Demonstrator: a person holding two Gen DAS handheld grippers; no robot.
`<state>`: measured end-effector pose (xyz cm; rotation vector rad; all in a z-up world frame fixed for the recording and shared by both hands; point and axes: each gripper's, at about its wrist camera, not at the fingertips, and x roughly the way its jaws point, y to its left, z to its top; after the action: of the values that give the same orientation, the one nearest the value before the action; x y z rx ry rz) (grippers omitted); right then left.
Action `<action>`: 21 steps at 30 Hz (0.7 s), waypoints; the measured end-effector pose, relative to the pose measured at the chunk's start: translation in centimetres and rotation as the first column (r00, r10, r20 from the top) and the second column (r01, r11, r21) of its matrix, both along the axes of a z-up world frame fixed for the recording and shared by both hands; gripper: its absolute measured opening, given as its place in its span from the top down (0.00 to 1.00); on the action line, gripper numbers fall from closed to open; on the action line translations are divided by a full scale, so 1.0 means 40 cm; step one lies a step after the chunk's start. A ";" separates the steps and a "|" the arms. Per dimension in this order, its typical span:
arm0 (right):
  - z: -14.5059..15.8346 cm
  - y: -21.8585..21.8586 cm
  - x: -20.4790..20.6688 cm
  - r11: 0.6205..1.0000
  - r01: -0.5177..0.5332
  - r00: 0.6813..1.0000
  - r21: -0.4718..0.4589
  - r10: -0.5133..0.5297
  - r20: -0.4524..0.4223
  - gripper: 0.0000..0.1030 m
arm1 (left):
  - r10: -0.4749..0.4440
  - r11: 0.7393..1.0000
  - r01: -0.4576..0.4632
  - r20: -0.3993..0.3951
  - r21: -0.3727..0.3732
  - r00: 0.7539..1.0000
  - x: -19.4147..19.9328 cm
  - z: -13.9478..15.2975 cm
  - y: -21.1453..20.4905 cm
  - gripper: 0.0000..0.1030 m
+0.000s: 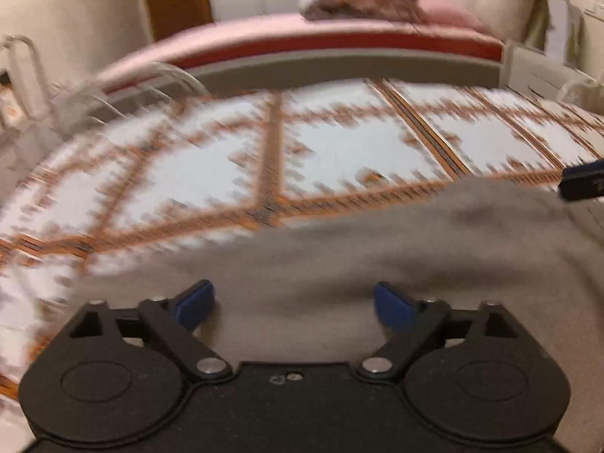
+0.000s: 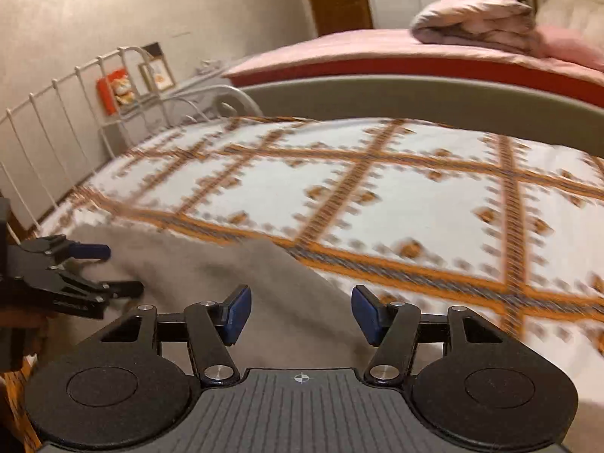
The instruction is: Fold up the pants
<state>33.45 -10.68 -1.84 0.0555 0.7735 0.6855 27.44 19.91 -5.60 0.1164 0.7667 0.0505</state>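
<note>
Item one: pants (image 1: pixel 339 249), grey-taupe soft cloth, lying on the bed (image 2: pixel 396 204) at its near edge, directly under and ahead of both my tools. From the right wrist view the cloth covers the near left part of the bedspread, its far edge running diagonally, with one soft ridge across it. Legs, waistband and hems are not distinguishable; both views are blurred.

Item two: my left gripper (image 1: pixel 294 304), jaws spread wide, blue pads apart with only cloth visible between them. Nothing is pinched. It hovers low over the pants; whether it touches the cloth I cannot tell.

Item three: my right gripper (image 2: pixel 301 315), jaws likewise spread, nothing between the pads. It sits over the right-hand edge of the cloth, where grey meets the patterned cover.

Item four: bedspread, white with orange diamond lattice, bare beyond the pants.

Item five: white wire rail (image 2: pixel 68 113) along the bed's left side; a second bed with pink bedding (image 2: pixel 472 19) behind.

Progress, as a judgement: the garment lies as one broad, fairly flat layer. Whether any fold is already in it cannot be read. No neat compact stack shows, so I reckon folding is at an early or middle stage, with me between grasps. Remaining: take hold of an edge with both jaws, carry it over, flatten, and repeat.
</note>
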 end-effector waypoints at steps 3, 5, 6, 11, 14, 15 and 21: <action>-0.017 0.065 0.052 0.999 -0.039 0.999 -0.029 0.039 0.011 0.42 | 0.096 0.995 -0.097 0.049 0.019 0.994 -0.030 0.029 0.096 0.17; -0.028 0.096 0.091 0.998 -0.057 0.998 -0.038 0.058 0.010 0.42 | 0.156 0.987 -0.158 0.062 0.027 0.986 -0.043 0.033 0.155 0.18; -0.033 0.113 0.108 0.997 -0.070 0.997 -0.045 0.071 0.011 0.42 | 0.180 0.983 -0.182 0.059 0.030 0.982 -0.043 0.030 0.181 0.18; -0.065 0.176 0.166 0.980 -0.155 0.987 -0.125 0.149 -0.055 0.42 | 0.208 0.974 -0.205 0.017 -0.092 0.978 -0.026 -0.009 0.274 0.17; -0.080 0.184 0.197 0.974 -0.212 0.969 -0.080 0.199 -0.143 0.87 | 0.205 0.960 -0.193 0.038 -0.203 0.978 -0.026 -0.033 0.302 0.25; -0.069 0.186 0.200 0.978 -0.194 0.974 -0.081 0.182 -0.132 0.97 | 0.199 0.961 -0.184 0.056 -0.208 0.978 -0.022 -0.032 0.307 0.36; -0.112 0.228 0.186 0.971 -0.130 0.991 -0.202 0.119 -0.066 0.97 | 0.227 0.972 -0.224 0.045 -0.071 0.973 0.014 -0.053 0.266 0.29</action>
<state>40.89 -1.56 -6.31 -0.1653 0.9018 0.7220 28.00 30.54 -7.74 -0.0346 0.7249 0.2439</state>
